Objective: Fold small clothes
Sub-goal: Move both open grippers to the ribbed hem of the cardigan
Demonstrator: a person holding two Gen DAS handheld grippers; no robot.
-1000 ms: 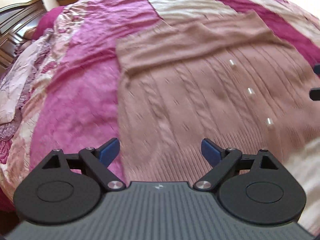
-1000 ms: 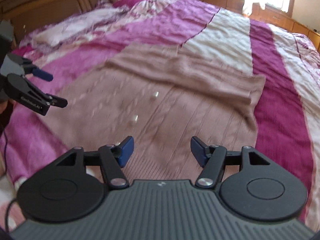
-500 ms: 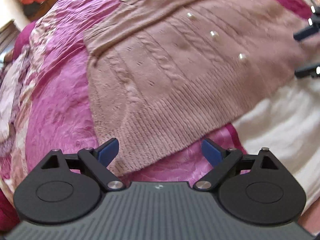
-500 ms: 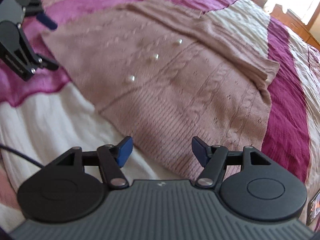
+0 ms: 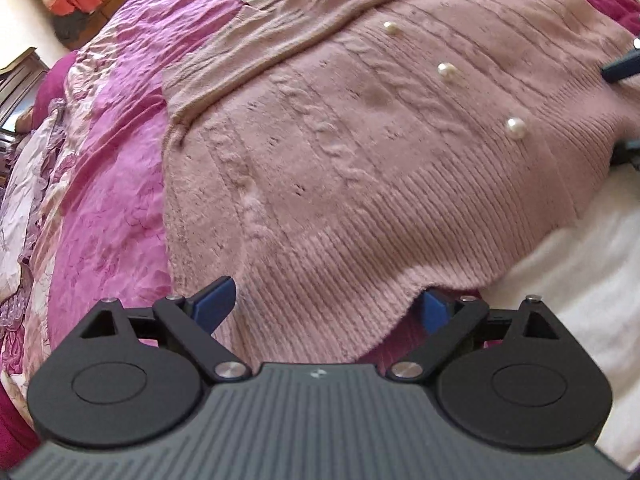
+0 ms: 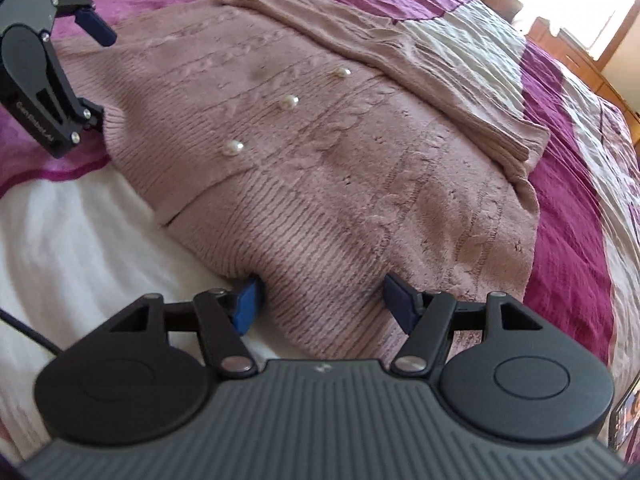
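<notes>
A dusty-pink cable-knit cardigan (image 5: pixel 340 168) with three pearl buttons (image 5: pixel 446 71) lies flat on the bed, its sleeve folded across the far part. My left gripper (image 5: pixel 324 308) is open at the ribbed hem. Its left finger rests on the knit and its right finger (image 5: pixel 434 312) is tucked under the hem edge. In the right wrist view the cardigan (image 6: pixel 360 168) fills the middle, and my right gripper (image 6: pixel 324 304) is open around the hem. One blue pad (image 6: pixel 248 304) sits under the fabric edge. The left gripper (image 6: pixel 98 72) shows at the far hem corner.
The bedspread (image 5: pixel 108 208) has magenta and cream stripes, with a white patch (image 6: pixel 80 240) beside the hem. A dark wooden headboard (image 5: pixel 16 80) stands at the left. Wooden furniture and a bright window (image 6: pixel 580 20) are at the back right. A black cable (image 6: pixel 28 334) trails at the left.
Both grippers have dropped low and moved in to the cardigan's bottom hem. The hem edge now lies between each pair of open fingers.
</notes>
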